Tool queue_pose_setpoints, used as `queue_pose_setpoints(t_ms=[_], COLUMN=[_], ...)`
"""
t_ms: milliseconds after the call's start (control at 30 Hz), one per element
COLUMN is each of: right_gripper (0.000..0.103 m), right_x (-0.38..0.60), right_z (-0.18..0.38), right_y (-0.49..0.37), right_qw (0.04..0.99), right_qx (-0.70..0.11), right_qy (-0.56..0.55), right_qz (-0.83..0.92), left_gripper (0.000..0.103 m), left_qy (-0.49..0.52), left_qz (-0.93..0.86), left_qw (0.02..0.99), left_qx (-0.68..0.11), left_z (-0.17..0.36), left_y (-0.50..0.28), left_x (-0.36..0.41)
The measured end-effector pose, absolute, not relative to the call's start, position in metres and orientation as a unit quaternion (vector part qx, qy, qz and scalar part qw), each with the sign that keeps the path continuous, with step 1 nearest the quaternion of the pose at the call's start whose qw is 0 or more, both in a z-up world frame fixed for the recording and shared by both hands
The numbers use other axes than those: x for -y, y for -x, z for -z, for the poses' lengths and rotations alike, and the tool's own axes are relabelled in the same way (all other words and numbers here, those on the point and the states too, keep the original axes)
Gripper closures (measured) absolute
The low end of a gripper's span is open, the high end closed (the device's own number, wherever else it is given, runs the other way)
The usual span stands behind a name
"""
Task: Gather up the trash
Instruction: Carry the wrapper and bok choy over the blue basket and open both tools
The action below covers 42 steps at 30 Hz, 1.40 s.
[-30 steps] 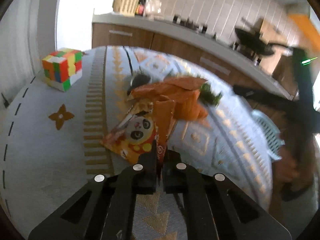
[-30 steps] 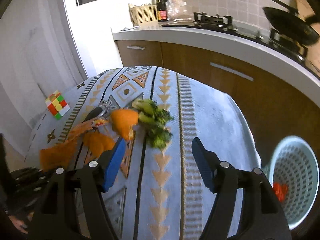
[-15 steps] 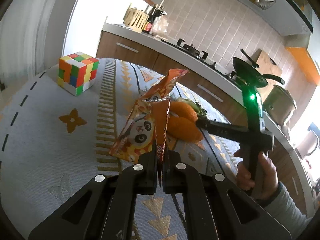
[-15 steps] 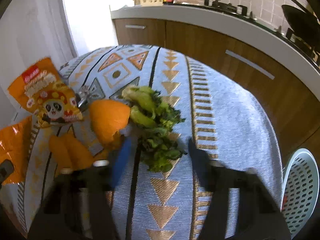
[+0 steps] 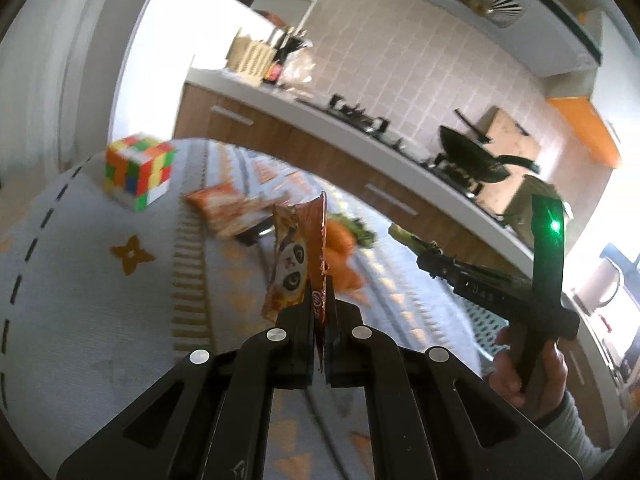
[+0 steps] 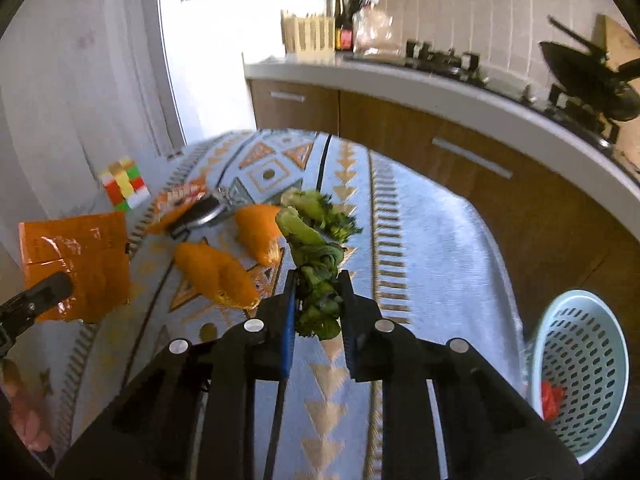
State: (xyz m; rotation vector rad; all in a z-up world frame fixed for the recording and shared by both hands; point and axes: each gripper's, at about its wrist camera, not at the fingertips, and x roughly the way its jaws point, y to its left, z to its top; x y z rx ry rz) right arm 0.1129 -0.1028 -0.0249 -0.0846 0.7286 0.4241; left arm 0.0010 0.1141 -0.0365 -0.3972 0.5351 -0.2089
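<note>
A kitchen fills the background: tiled wall, a wooden-fronted counter with a stove and a dark pan, and in front of it a surface [image 6: 440, 240] draped in a pale blue cloth with orange triangles and diamonds.

In the left wrist view, the left claw [image 5: 320, 320] sits at lower centre with its jaws pressed together on the edge of an orange snack wrapper [image 5: 298, 256] printed with a panda face; the wrapper stands up from the jaws toward the middle of the frame. A colourful puzzle cube [image 5: 138, 170] rests at the upper left of the cloth, and a second orange wrapper [image 5: 226, 208] lies just beyond the held one. At the right edge, a hand [image 5: 524, 368] grips the handle of the other tool.

In the right wrist view, the right claw [image 6: 318, 300] has just been closing, and its jaws are now clamped on a bunch of wilted green leaves [image 6: 316, 280] at centre frame. Orange peels [image 6: 216, 270] lie on the cloth just left of the greens. A pale blue perforated basket [image 6: 580, 372] stands at the lower right, off the surface, with something red inside.
</note>
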Motion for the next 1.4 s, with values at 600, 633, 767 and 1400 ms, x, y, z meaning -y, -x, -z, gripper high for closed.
queue_pose_setpoints(t_ms=[600, 633, 767, 1400], right_gripper=[0.086, 0.086, 0.086, 0.086], right_x=[0.253, 0.264, 0.312, 0.45], right_z=[-0.042, -0.043, -0.038, 0.085], right_y=[-0.047, -0.045, -0.042, -0.072], right_qw=[0.965, 0.966, 0.964, 0.877], right_qx=[-0.259, -0.258, -0.266, -0.438], right_qy=[0.008, 0.004, -0.019, -0.161], right_qz=[-0.043, -0.031, 0.019, 0.116], left_gripper=[0.102, 0.102, 0.102, 0.102], left_qy=[0.091, 0.085, 0.068, 0.015], left_qz=[0.233, 0.24, 0.276, 0.385], left_qw=[0.944, 0.943, 0.931, 0.835], left_qx=[-0.215, -0.216, -0.229, -0.393], left_z=[-0.044, -0.046, -0.048, 0.052], left_y=[-0.032, -0.036, -0.062, -0.153], left_x=[0.016, 0.027, 0.078, 0.278])
